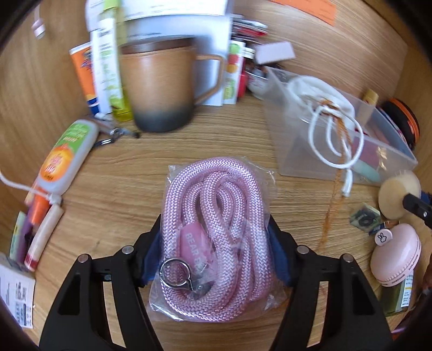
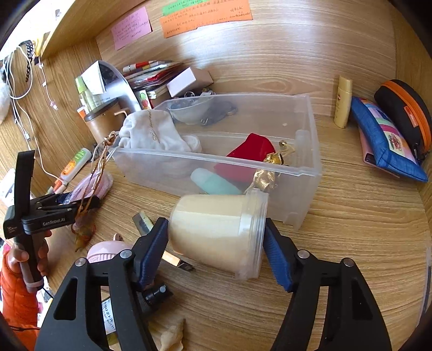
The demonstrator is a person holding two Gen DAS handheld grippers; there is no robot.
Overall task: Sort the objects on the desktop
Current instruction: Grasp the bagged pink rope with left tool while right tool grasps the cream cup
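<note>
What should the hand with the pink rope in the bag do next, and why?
Probably lift the bagged pink rope and carry it toward the clear plastic bin. The left hand-held gripper already has its pads pressed against both sides of the bag on the desk, and the bin stands open just ahead to the right, already holding other small things.

desk: light wood grain | back panel: same wood, w/ sticky notes | bright daylight

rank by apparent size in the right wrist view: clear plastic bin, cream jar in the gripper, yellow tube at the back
1. clear plastic bin
2. cream jar, though it is closest to the camera, so it looks inflated
3. yellow tube, farthest back, so it looks shrunken
</note>
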